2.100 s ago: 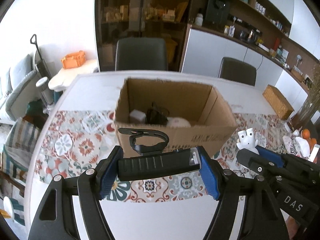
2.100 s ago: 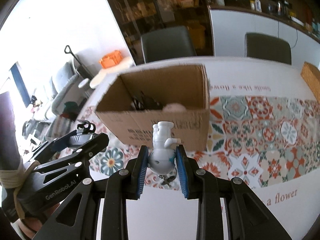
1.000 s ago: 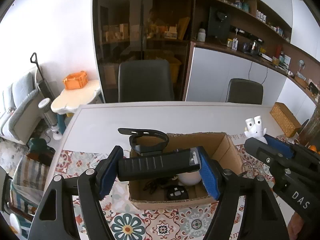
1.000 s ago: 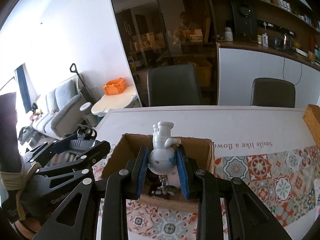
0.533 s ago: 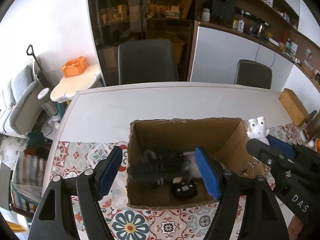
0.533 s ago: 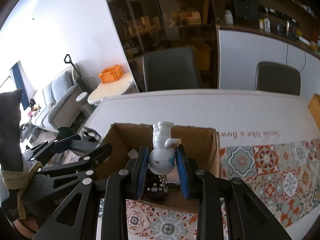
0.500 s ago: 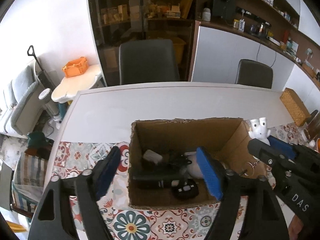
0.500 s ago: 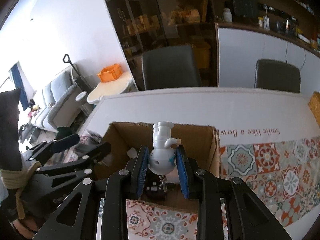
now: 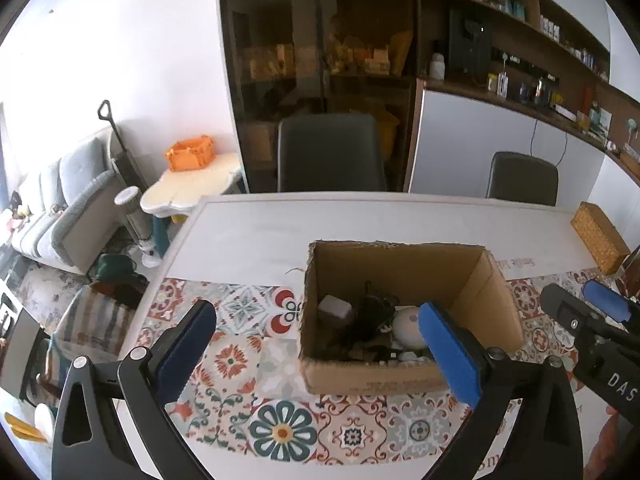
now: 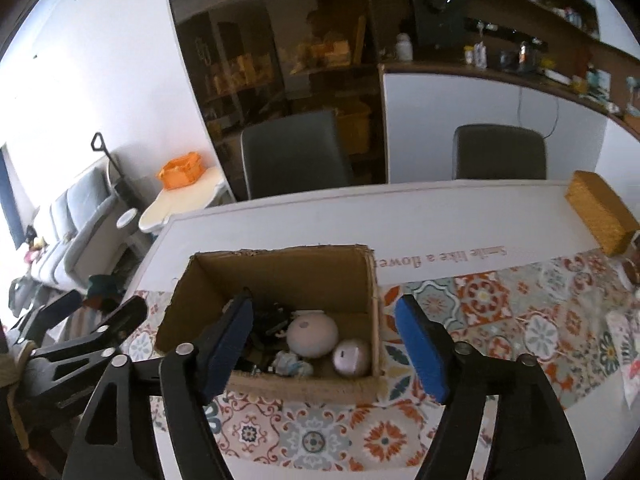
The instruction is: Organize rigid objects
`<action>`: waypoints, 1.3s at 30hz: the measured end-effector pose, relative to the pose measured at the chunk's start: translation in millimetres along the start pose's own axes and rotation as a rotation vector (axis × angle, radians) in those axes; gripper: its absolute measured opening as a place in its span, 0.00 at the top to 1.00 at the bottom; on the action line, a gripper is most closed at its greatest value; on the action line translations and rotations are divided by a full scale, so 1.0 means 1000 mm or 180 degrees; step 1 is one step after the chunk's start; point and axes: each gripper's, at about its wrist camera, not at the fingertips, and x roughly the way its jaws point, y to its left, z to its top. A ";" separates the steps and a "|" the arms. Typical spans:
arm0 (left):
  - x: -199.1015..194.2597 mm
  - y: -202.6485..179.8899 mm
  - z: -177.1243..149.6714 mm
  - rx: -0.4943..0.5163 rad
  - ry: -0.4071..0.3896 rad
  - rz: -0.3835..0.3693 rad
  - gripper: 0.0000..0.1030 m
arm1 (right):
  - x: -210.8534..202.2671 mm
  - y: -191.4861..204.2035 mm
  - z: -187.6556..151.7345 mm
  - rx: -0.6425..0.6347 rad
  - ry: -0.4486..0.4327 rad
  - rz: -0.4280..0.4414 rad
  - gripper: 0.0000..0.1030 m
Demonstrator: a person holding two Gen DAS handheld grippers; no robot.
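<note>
An open cardboard box (image 9: 404, 264) (image 10: 280, 268) stands on the patterned table runner. Inside lie black items (image 9: 374, 312), a small white block (image 9: 335, 307), a pinkish round object (image 10: 313, 334), a smaller round one (image 10: 352, 357) and the white figurine (image 10: 292, 362). My left gripper (image 9: 320, 354) is open and empty, above the box's near left side. My right gripper (image 10: 324, 346) is open and empty, over the box's near right corner. The right gripper also shows at the right of the left wrist view (image 9: 588, 320).
The white table (image 9: 360, 220) carries a tiled runner (image 9: 280, 400). A woven box (image 10: 600, 210) sits at the far right. Two dark chairs (image 9: 330, 152) (image 10: 500, 152) stand behind the table. A sofa and a small side table (image 9: 192, 188) stand to the left.
Both grippers opened. The black flashlight-like item dropped from the left gripper into the box, then the white figurine dropped from the right gripper into it. Both grippers rose and pulled back.
</note>
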 end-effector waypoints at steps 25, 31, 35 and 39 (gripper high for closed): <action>-0.144 0.001 -0.052 0.0002 -0.0590 -0.0059 0.00 | -0.147 0.005 -0.058 -0.0134 -0.0460 -0.0090 0.16; -0.154 0.002 -0.054 -0.0033 -0.0623 -0.0104 0.00 | -0.165 0.005 -0.062 -0.0123 -0.0593 -0.0123 0.08; -0.161 0.003 -0.055 -0.0043 -0.0664 -0.0089 0.00 | -0.172 0.007 -0.063 -0.0154 -0.0631 -0.0083 0.07; -0.168 0.004 -0.056 -0.0052 -0.0715 -0.0067 0.00 | -0.176 0.006 -0.065 -0.0148 -0.0651 -0.0039 0.07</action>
